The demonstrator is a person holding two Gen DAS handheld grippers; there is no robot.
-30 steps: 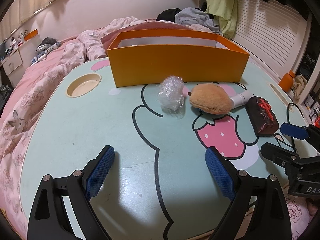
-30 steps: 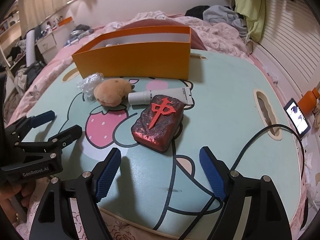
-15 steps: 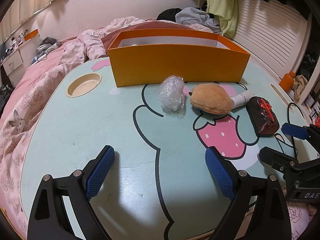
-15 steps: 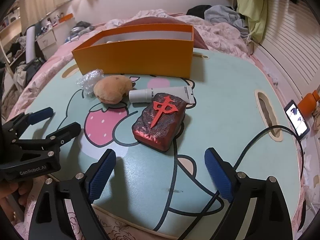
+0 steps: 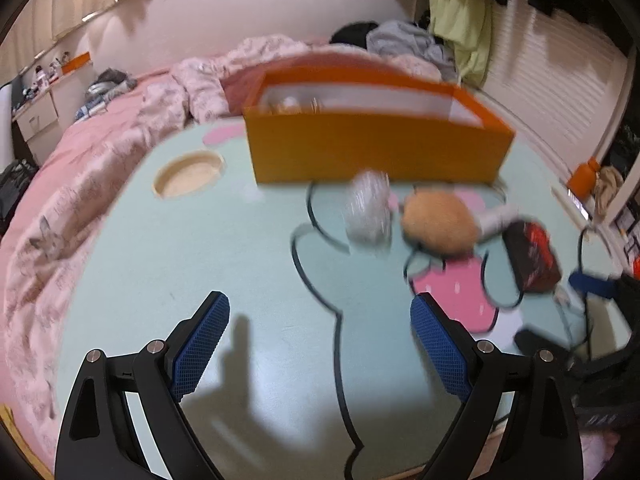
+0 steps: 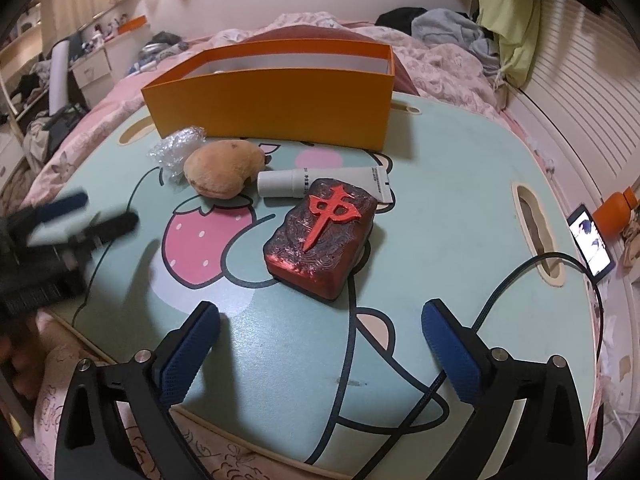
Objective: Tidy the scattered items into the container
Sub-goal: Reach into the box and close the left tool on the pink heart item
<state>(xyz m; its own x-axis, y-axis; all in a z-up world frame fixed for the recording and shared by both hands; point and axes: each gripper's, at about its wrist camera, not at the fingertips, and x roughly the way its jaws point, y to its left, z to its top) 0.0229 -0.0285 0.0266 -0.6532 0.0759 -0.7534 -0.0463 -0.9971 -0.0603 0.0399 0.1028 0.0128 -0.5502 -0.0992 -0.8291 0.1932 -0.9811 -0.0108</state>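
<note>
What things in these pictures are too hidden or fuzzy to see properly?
- Inside the orange box: right wrist view, its front wall hides the contents; left wrist view shows only blurry shapes.
- Print on the white tube: right wrist view, too small; the red mahjong block covers its lower edge.
- Left gripper: right wrist view, motion-blurred.
- Phone screen: too small.

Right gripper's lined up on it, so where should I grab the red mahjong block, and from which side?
Grip the red mahjong block across its two long sides, coming down from above with the right gripper turned to its diagonal; it lies flat, and the white tube crowds its far end.
</note>
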